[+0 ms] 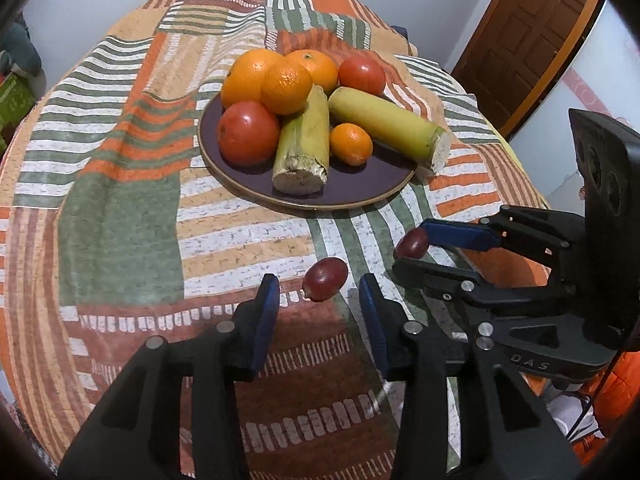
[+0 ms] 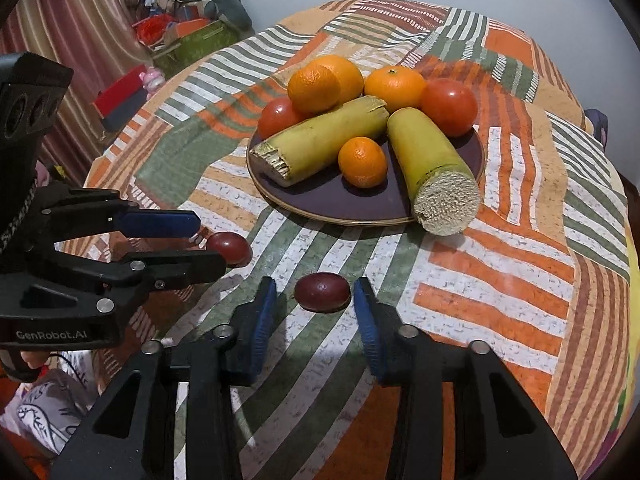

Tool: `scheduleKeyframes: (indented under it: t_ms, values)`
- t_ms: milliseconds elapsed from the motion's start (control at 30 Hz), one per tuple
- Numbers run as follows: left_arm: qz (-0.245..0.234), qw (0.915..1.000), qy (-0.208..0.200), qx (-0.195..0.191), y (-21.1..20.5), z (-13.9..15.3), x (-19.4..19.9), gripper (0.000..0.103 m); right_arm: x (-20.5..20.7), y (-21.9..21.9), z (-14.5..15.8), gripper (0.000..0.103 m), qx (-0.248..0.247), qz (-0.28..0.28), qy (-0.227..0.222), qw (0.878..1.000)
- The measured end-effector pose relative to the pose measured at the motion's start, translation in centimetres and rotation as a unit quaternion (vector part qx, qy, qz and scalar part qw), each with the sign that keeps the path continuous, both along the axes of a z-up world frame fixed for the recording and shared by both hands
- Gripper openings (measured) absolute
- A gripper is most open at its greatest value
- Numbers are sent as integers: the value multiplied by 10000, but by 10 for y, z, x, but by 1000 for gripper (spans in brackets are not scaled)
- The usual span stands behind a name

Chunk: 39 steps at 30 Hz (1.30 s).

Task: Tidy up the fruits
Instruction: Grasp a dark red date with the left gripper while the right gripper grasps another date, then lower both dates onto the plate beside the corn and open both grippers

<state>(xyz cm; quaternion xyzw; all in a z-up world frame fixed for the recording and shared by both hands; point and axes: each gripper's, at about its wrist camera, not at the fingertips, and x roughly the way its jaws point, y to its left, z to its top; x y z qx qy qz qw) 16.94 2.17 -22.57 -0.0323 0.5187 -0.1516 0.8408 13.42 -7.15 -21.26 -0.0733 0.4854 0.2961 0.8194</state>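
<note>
Fruits sit piled on a dark plate [image 1: 360, 196] mid-table: oranges, tomatoes, two cane pieces. Nearer than plate, left gripper [image 1: 318, 300] is spread around one grape [image 1: 325, 279] lying on cloth. Right gripper [image 2: 314, 298] is spread around second grape [image 2: 322, 292], also off plate.

Matt patchwork cloth [image 1: 120, 208], glossy dark plate [image 1: 360, 184], shiny-skinned grapes [image 1: 325, 278], fibrous cut cane ends [image 2: 446, 206]
</note>
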Motion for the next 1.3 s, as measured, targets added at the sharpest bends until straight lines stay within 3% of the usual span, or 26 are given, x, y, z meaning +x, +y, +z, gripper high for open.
scheduleKeyframes:
  t_ms: [67,333,933,1300]
  values:
    - [-31,10000,29,-17,-1,-2,2,32,0,0,0,29,-39,6,-47,10000]
    - [-9,9999,81,-96,1,-9,8,24,3,-7,3,26,123,-48,-20,9999]
    - [-22,9990,-311,-328,0,16,27,23,23,-15,29,26,354,-230,-415,9982]
    - [-38,9990,-192,-400,-10,7,42,23,32,-13,26,26,354,-240,-428,9982]
